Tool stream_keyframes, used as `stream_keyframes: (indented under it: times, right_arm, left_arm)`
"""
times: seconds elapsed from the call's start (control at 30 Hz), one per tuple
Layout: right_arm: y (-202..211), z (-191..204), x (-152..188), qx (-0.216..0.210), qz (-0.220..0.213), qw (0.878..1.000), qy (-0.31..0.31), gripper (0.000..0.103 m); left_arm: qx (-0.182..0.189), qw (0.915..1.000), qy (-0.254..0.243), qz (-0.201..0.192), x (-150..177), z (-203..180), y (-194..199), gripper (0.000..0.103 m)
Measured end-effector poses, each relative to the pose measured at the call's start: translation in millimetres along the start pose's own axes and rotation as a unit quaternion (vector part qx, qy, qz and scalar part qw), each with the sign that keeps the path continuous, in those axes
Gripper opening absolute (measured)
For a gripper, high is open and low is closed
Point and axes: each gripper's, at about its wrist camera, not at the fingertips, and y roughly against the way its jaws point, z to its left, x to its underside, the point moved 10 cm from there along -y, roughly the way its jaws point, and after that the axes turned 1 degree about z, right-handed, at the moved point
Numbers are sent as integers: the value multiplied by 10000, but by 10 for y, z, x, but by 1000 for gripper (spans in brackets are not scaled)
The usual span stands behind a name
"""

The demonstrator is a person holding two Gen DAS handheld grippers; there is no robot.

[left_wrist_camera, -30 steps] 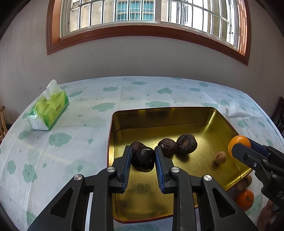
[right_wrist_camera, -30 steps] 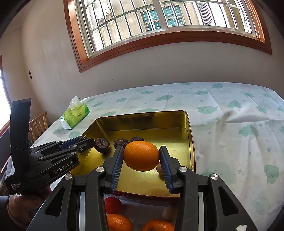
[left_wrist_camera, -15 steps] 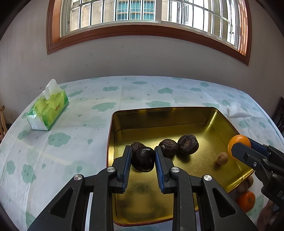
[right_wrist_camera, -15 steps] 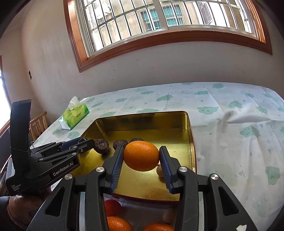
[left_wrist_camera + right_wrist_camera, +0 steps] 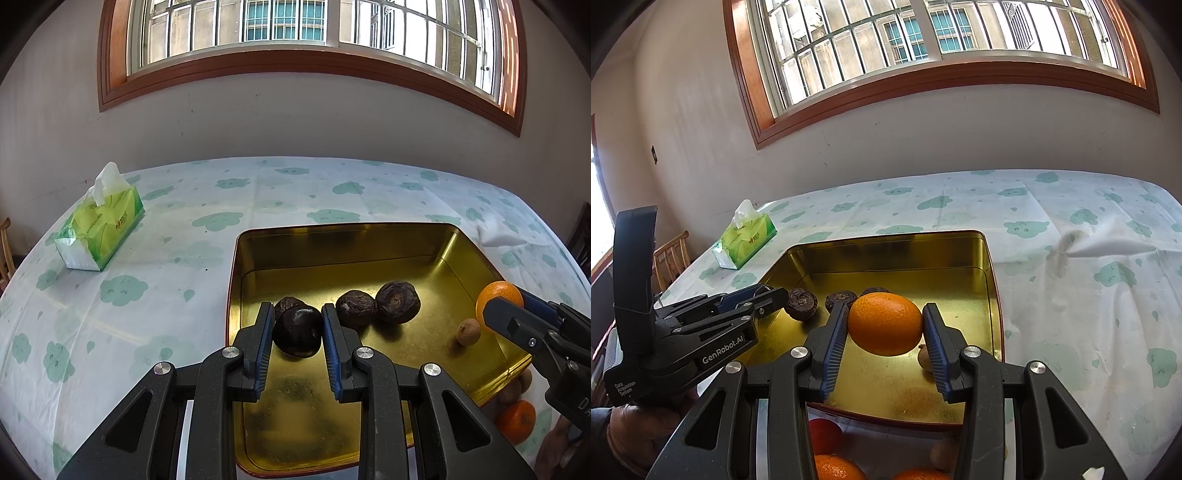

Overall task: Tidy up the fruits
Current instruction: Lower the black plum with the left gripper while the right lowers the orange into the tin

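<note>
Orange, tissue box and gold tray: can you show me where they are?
orange (image 5: 885, 324), right wrist view, middle of its peel.
tissue box (image 5: 101, 227), left wrist view, its green top.
gold tray (image 5: 343, 248), left wrist view, its far inner wall.

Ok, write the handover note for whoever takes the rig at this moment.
Left claw: shut on a dark purple round fruit, over the gold metal tray.
Right claw: shut on a round orange, also over the tray.
Done: three wrinkled dark fruits and one small tan fruit lie in the tray.
Left: set both held fruits down; more oranges and a red fruit wait on the table beside the tray.
</note>
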Motion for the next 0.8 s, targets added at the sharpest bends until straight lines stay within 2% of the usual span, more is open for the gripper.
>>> stream_keyframes:
  times: [0.8]
  right_arm:
    - [-74, -10, 18, -6, 39, 10000, -8, 38]
  left_arm:
    - [-15, 10000, 12, 20, 44, 38, -71, 26]
